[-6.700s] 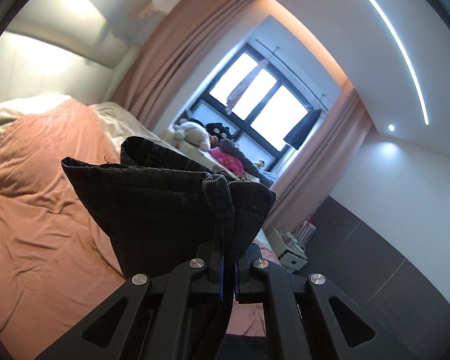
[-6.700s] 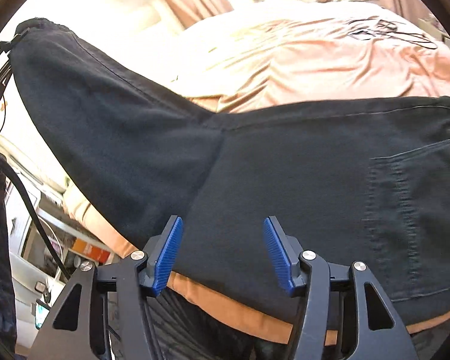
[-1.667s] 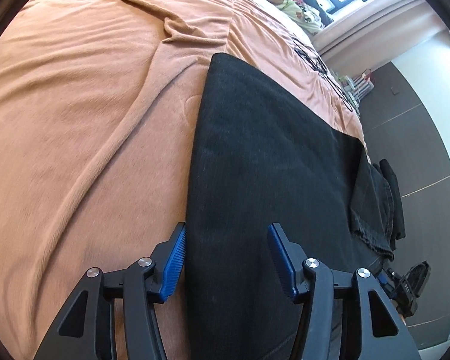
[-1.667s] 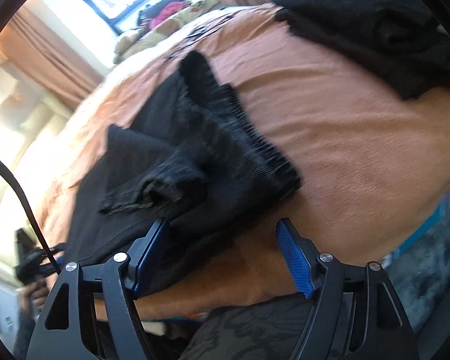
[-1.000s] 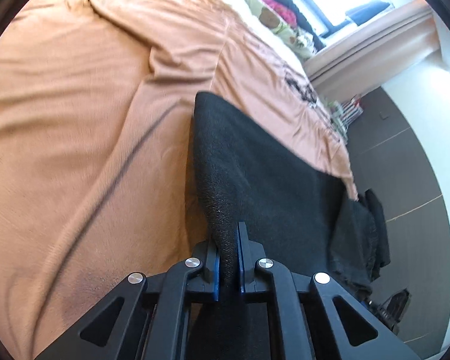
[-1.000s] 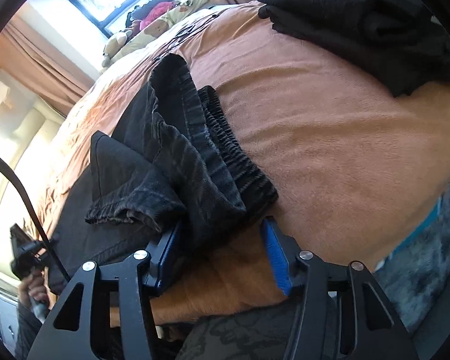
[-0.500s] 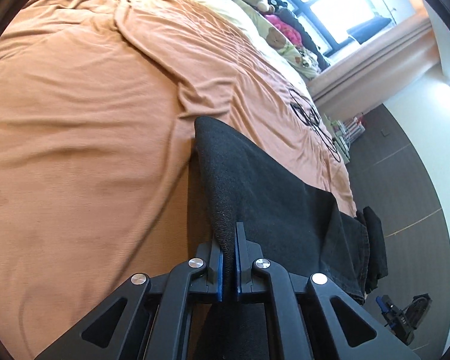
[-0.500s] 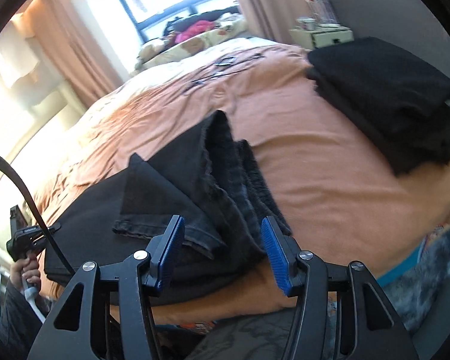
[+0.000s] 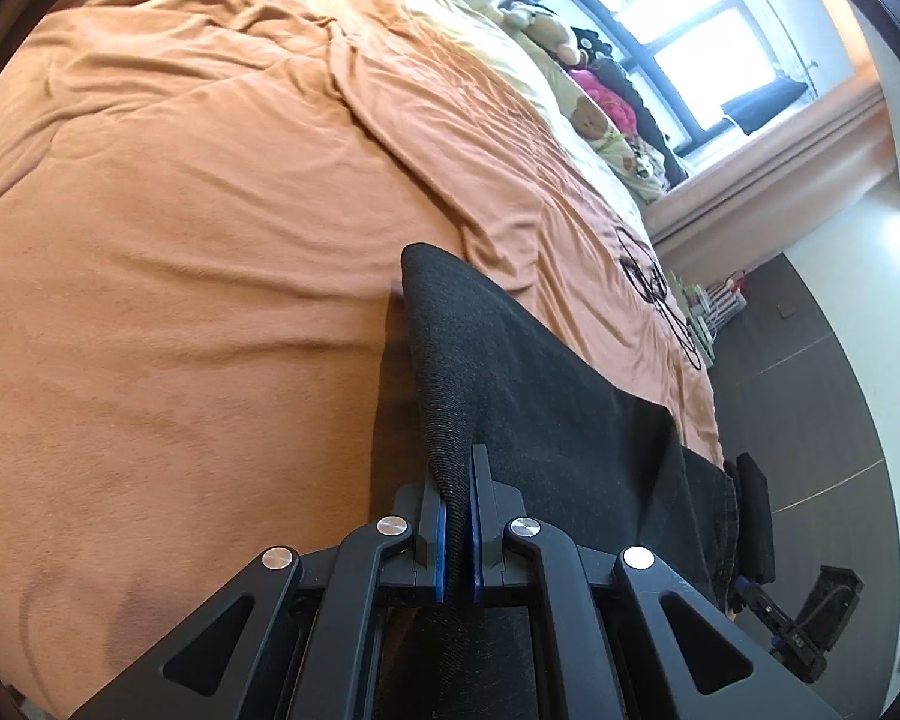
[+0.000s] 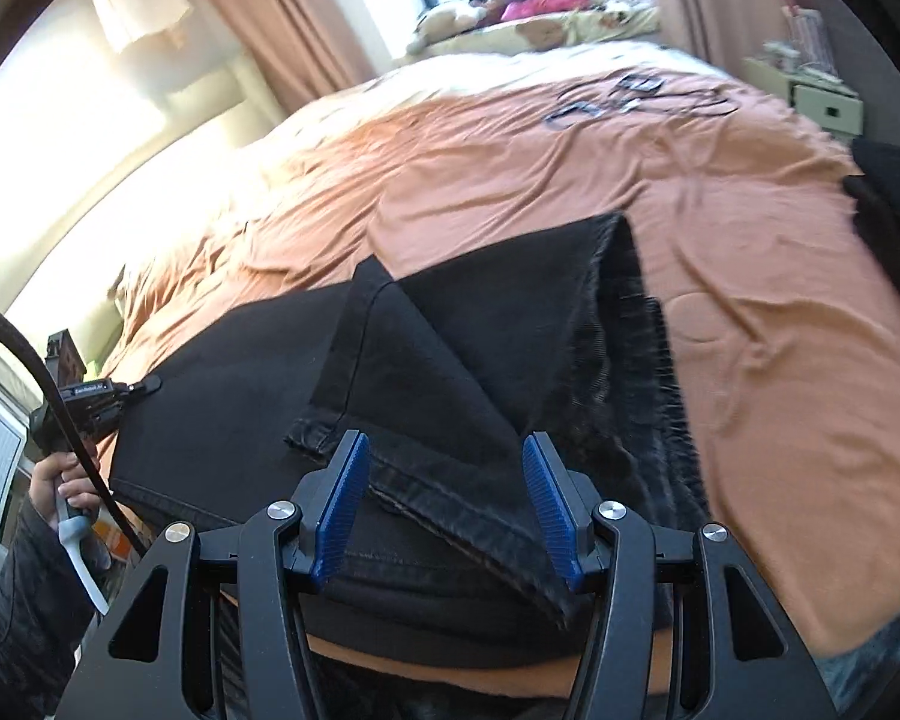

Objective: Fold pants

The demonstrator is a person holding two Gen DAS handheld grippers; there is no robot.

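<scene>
The left gripper [image 9: 456, 531] clamps the folded edge of the black denim pants [image 9: 546, 414] to lift it off the orange bedspread [image 9: 180, 276], while the right gripper [image 10: 444, 510] hovers with jaws apart over the hems (apparently free to steady the fold).

R gripper [image 10: 444, 504] (jaws apart) over black pants [image 10: 450, 372] on bed [image 10: 750, 276].

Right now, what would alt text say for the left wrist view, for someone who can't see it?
The left tool, its blue pads shut, pinches the raised edge of black pants that lie across an orange bedspread. Stuffed toys sit by a bright window at the far end of the bed.
</scene>
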